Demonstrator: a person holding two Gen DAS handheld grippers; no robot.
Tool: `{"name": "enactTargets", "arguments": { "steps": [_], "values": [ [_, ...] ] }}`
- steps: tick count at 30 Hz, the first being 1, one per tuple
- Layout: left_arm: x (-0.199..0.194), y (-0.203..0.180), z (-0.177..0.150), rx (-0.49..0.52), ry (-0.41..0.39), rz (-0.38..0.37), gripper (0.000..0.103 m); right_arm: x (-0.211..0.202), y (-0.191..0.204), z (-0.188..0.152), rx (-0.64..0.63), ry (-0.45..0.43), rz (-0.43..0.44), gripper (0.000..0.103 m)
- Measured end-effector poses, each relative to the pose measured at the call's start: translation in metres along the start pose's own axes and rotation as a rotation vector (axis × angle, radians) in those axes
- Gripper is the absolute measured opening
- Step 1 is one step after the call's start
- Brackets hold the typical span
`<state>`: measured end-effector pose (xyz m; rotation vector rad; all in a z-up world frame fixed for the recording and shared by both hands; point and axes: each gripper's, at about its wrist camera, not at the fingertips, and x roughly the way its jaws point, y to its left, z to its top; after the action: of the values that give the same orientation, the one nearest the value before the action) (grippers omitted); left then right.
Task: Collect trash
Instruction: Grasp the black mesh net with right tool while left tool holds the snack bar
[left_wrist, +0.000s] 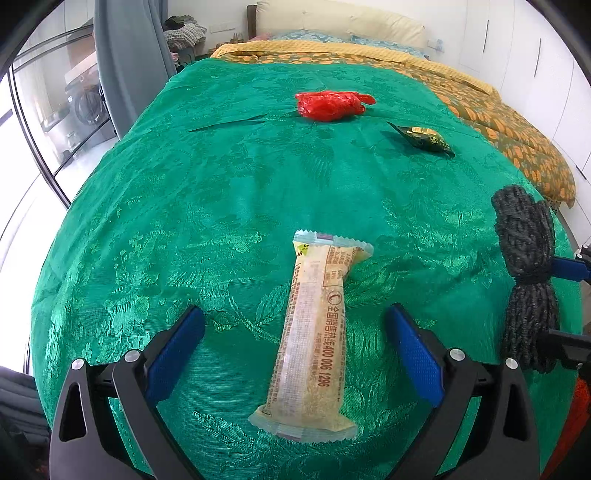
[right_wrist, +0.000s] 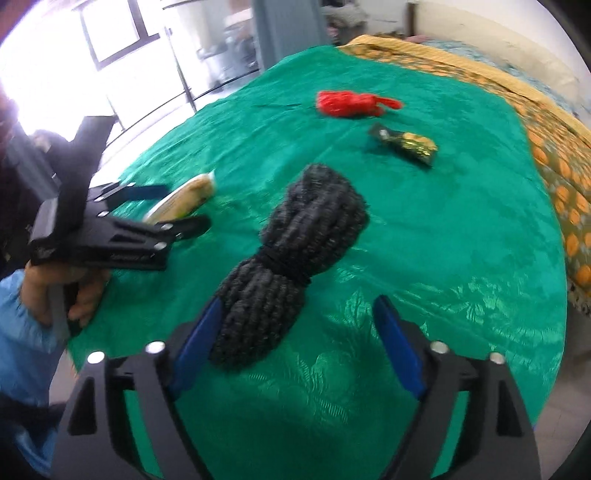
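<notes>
A beige snack-bar wrapper (left_wrist: 314, 332) lies lengthwise on the green bedspread (left_wrist: 166, 206), between the fingers of my left gripper (left_wrist: 295, 314), which is open and not touching it. A black yarn bundle (right_wrist: 291, 254) lies between the fingers of my right gripper (right_wrist: 298, 304), also open. The bundle rests against the left pad (right_wrist: 195, 343) and stays clear of the right one. Farther up the bed lie a crumpled red plastic bag (left_wrist: 332, 105) and a dark green-and-gold wrapper (left_wrist: 424, 138). The right wrist view shows my left gripper (right_wrist: 173, 208) around the snack bar (right_wrist: 184, 199).
An orange patterned quilt (left_wrist: 498, 122) and pillows (left_wrist: 340, 22) cover the far and right side of the bed. A grey curtain (left_wrist: 129, 48) and a glass door (left_wrist: 44, 122) stand to the left. A hand in a blue sleeve (right_wrist: 55, 291) holds the left gripper.
</notes>
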<state>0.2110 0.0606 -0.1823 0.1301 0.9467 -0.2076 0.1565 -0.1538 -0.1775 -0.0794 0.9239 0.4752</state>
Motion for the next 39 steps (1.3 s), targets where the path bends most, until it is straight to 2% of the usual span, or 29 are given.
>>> {"name": "enactTargets", "arguments": {
  "steps": [6,8,11,12,13,15,18,22,28,33,35,39],
  "values": [
    [0.0,-0.002,0.0,-0.003,0.0,-0.002,0.097,0.001,0.016,-0.006,0.042,-0.048,0.004,0.087],
    [0.0,-0.001,0.0,-0.003,0.0,-0.002,0.097,0.001,0.027,-0.007,0.031,-0.044,0.022,0.087],
    [0.0,-0.001,0.0,-0.004,0.0,-0.003,0.098,0.015,0.036,-0.003,0.019,-0.022,-0.012,0.086],
    [0.0,-0.001,0.0,-0.003,0.001,-0.003,0.098,0.019,0.035,-0.002,0.027,-0.015,-0.018,0.081],
    [0.0,-0.001,0.0,-0.003,0.0,-0.003,0.098,0.022,0.034,-0.003,0.023,-0.008,-0.034,0.07],
    [0.0,-0.001,0.0,-0.003,0.0,-0.003,0.097,0.022,0.032,-0.005,-0.028,-0.017,-0.113,0.064],
    [0.0,-0.001,0.0,-0.003,0.001,-0.002,0.098,0.013,0.011,-0.014,0.015,-0.012,-0.169,0.066],
    [0.001,-0.001,0.0,-0.002,0.002,-0.006,0.098,0.008,0.004,-0.025,0.023,-0.043,-0.171,0.073],
    [0.001,0.0,-0.002,0.007,0.006,-0.028,0.098,0.009,0.001,-0.026,0.04,-0.059,-0.174,0.074],
    [-0.005,0.001,-0.007,0.018,0.009,-0.049,0.098,0.007,-0.005,-0.028,0.054,-0.067,-0.146,0.075],
    [-0.01,0.003,-0.012,0.057,0.012,-0.081,0.098,0.002,-0.005,-0.032,0.057,-0.069,-0.125,0.075],
    [-0.021,0.009,-0.015,0.076,0.013,-0.119,0.098,-0.026,-0.007,-0.029,0.061,-0.064,-0.077,0.076]
  ]
}}
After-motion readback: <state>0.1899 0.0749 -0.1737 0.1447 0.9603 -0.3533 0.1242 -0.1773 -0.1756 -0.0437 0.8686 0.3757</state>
